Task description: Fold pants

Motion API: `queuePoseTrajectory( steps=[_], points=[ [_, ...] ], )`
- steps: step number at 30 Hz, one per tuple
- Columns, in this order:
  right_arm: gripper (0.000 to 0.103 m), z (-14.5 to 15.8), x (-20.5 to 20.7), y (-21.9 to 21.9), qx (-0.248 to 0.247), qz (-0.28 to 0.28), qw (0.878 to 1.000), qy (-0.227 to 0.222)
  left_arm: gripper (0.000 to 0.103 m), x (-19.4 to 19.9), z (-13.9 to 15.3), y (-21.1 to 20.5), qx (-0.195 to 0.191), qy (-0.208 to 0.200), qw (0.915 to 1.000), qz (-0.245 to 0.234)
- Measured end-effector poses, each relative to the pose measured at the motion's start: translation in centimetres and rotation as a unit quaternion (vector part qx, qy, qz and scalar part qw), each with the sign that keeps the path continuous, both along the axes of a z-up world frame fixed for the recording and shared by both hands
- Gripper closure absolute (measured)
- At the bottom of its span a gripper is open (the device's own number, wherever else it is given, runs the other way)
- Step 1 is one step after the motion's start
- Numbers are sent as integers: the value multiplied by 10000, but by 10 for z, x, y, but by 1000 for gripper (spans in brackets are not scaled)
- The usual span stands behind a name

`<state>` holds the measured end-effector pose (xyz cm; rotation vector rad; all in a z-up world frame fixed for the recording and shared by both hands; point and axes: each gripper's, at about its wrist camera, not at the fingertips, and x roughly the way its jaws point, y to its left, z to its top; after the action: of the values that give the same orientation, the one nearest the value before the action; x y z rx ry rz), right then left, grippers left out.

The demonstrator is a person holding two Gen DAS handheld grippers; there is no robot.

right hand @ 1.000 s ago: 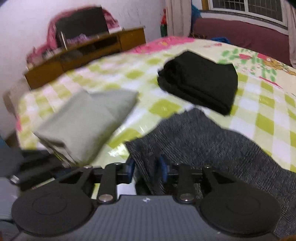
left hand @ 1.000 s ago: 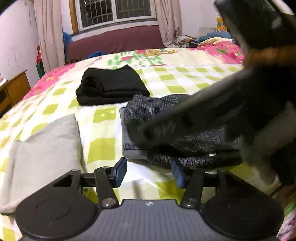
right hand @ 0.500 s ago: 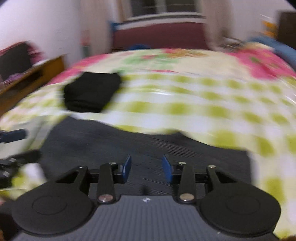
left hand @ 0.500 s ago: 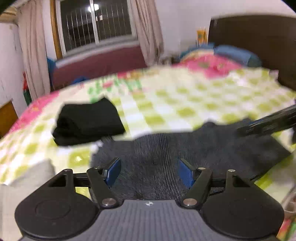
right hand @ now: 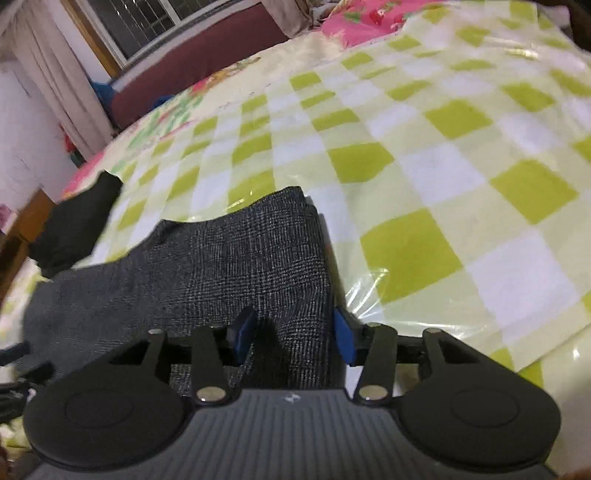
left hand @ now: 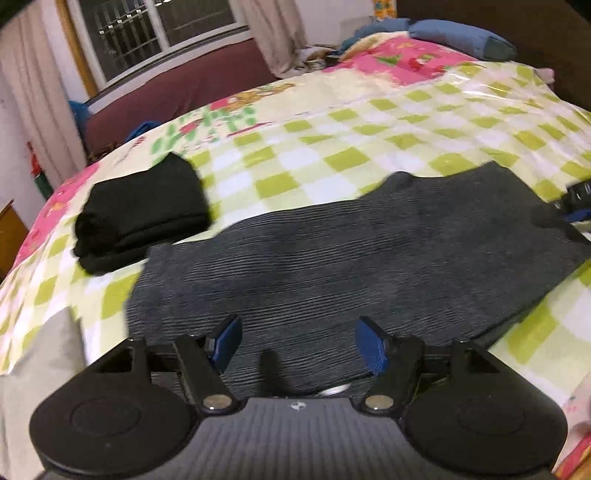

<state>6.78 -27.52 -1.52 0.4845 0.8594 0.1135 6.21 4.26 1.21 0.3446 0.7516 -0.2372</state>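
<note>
Left wrist view is showing the left gripper [left hand: 297,341] at the bottom of the frame, its blue-padded jaws standing wide apart and gripping nothing, hanging just over the near edge of the grey pants [left hand: 332,254]. The pants are lying stretched out in a long band across the middle of the frame, on the checked bed cover [left hand: 332,162]; I judge they are being laid flat so a fold can be made, and that this gripper is being lined up to take the near edge. At the right edge of the frame the right gripper [left hand: 576,206] is peeking in beside the far end of the band.

Right wrist view is showing the right gripper [right hand: 291,334] at the bottom centre, its jaws also apart, straddling the end of the pants [right hand: 236,258] without pinching it; cloth is sitting between the pads, so a grasp here looks ready to be taken, as far as I can judge.

Further back, a black folded garment [left hand: 144,210] is lying at the left of the left wrist frame, just beside the pants, and a pale grey cloth [left hand: 40,354] is showing at lower left. No containers are appearing in either view. Beyond, pillows [left hand: 458,37] and a barred window [left hand: 159,29] are filling the top of the frame.
</note>
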Motion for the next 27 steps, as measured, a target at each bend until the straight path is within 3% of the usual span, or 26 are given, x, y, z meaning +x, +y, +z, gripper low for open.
queuePoseTrajectory(
  steps=[3, 6, 10, 13, 15, 17, 21, 22, 24, 27],
  points=[
    [54, -5, 5, -28, 672, -16, 9977, 41, 22, -2, -4, -17, 89, 61, 9995, -280],
    [53, -14, 14, -43, 1411, 411, 9889, 194, 22, -1, -6, -30, 97, 67, 9987, -490],
    [55, -18, 31, -34, 1665, 779, 9824, 319, 22, 10, -11, -41, -39, 184, 9983, -549],
    [57, -4, 33, -34, 1794, 1037, 9783, 11, 22, 15, -11, -47, -45, 191, 9979, -618],
    [57, -6, 38, -40, 1568, 935, 9832, -39, 22, 18, -11, -49, -91, 192, 9974, -684],
    [63, -22, 54, -39, 1279, 831, 9879, 290, 22, 22, -13, -52, -102, 206, 9972, -707],
    [56, -27, 74, -26, 1886, 1027, 9763, 263, 22, 28, -17, -55, -192, 257, 9971, -689],
    [60, -25, 74, -21, 1870, 1052, 9762, 309, 22, 28, -18, -56, -172, 263, 9970, -701],
    [81, -16, 70, -17, 1749, 1067, 9783, 307, 22, 28, -18, -56, -127, 269, 9969, -733],
    [89, -15, 55, -31, 1926, 841, 9777, -6, 22, 28, -19, -56, -130, 295, 9963, -799]
  ],
)
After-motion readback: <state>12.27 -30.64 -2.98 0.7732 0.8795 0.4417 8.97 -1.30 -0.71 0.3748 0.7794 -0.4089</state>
